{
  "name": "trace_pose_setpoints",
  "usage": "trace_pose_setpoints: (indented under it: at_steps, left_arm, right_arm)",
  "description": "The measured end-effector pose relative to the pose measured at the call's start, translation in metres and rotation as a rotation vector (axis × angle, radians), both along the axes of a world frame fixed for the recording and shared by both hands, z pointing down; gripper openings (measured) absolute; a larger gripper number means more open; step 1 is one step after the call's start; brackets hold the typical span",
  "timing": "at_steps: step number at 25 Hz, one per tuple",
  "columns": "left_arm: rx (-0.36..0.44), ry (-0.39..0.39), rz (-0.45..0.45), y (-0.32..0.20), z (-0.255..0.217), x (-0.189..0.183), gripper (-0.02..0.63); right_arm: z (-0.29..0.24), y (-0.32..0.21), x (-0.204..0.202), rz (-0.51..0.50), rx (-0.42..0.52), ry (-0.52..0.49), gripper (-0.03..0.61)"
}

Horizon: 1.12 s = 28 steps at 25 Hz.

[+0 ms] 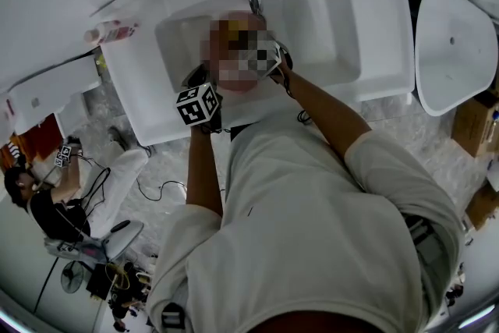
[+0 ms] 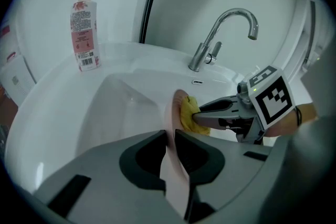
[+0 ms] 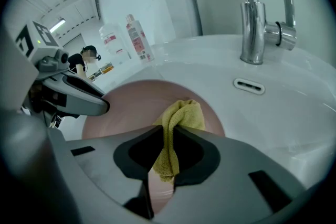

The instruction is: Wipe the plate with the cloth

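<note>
A white ceramic sink [image 1: 327, 19] set in the counter fills the scene, with a curved chrome faucet [image 3: 251, 34] at its back rim. Over the basin stands the round pale-pink plate [image 3: 131, 107], tipped up on edge. The left gripper [image 2: 169, 139] has its jaws clamped on the plate's rim. The right gripper [image 3: 167, 139] has its jaws pinched together on a fold of the yellow terry cloth [image 3: 181, 113], whose bunched end presses against the plate's face near the middle.

The plate hangs from a single hold at its edge, so a hard push from the cloth could lever it out of the jaws and drop it into the basin. The cloth is held by a narrow fold and could drag loose on a long stroke. A pink-labelled plastic bottle [image 2: 85, 29] stands well clear on the sink's far corner.
</note>
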<state>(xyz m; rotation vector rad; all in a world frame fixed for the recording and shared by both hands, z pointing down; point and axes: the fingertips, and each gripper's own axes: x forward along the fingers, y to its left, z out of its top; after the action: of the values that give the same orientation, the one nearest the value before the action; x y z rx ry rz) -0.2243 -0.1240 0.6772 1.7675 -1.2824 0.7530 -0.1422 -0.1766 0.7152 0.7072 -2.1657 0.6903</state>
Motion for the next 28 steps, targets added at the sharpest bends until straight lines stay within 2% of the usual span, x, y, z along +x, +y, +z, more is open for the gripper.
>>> trace_pose_setpoints:
  at_steps: [9, 16, 23, 28]
  left_arm:
    - [0.002, 0.0, -0.008, 0.003, 0.001, 0.0, 0.071]
    - [-0.017, -0.006, -0.024, 0.008, 0.003, -0.005, 0.074]
    - [-0.034, -0.008, -0.039, 0.012, 0.006, -0.01, 0.074]
    - [-0.051, 0.004, -0.052, 0.017, 0.01, -0.012, 0.077]
  right_arm:
    - [-0.022, 0.027, -0.036, -0.137, 0.03, -0.084, 0.06]
    - [-0.022, 0.057, -0.048, -0.24, -0.006, -0.112, 0.06]
    - [-0.016, 0.088, -0.052, -0.375, -0.048, -0.108, 0.06]
    - [0.0, 0.112, -0.037, -0.477, -0.087, -0.057, 0.06]
